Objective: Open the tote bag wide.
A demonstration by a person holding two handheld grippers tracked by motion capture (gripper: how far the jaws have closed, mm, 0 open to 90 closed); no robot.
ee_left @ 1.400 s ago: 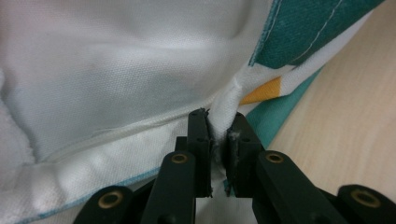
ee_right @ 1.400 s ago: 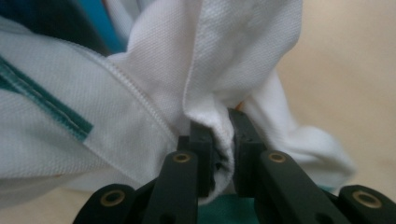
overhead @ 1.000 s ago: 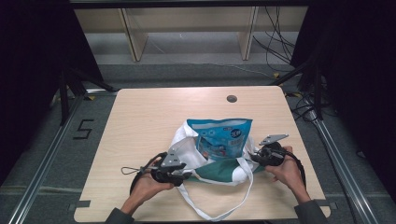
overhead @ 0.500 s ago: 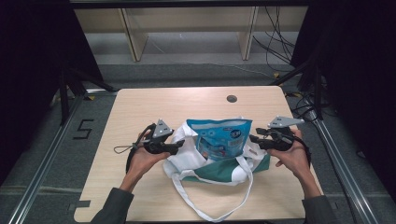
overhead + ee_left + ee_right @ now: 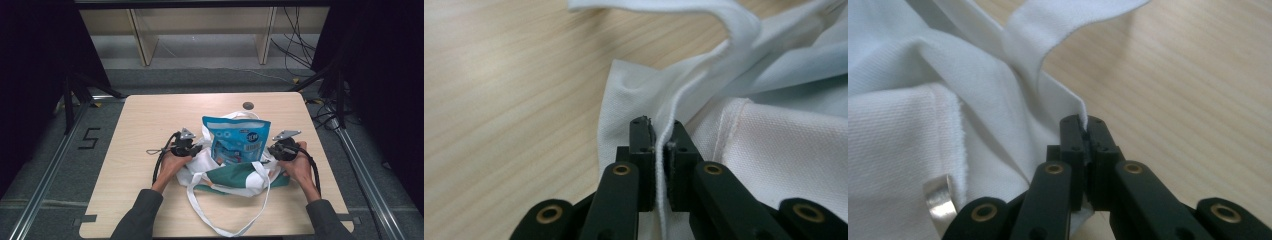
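Observation:
A white and green cloth tote bag (image 5: 235, 175) lies on the wooden table (image 5: 150, 120), with a blue snack packet (image 5: 236, 140) sticking out of its mouth. My left gripper (image 5: 192, 149) is shut on the bag's left rim; in the left gripper view the white hem (image 5: 669, 135) is pinched between the jaws (image 5: 658, 131). My right gripper (image 5: 274, 150) is shut on the bag's right rim; in the right gripper view a fold of white cloth (image 5: 1048, 95) runs into the closed jaws (image 5: 1083, 125). A white strap (image 5: 220, 220) loops toward the table's front edge.
A small dark round hole (image 5: 248, 105) sits near the table's far edge. Bare wood lies left of the bag. Shelving legs (image 5: 142, 40) and cables (image 5: 295, 35) stand on the floor beyond the table. A metal rail (image 5: 45, 185) runs along the left.
Both grippers have moved away from the person and slightly inward with the bag's rim, drawing the bag up the table. The packet stands more upright in the bag's mouth.

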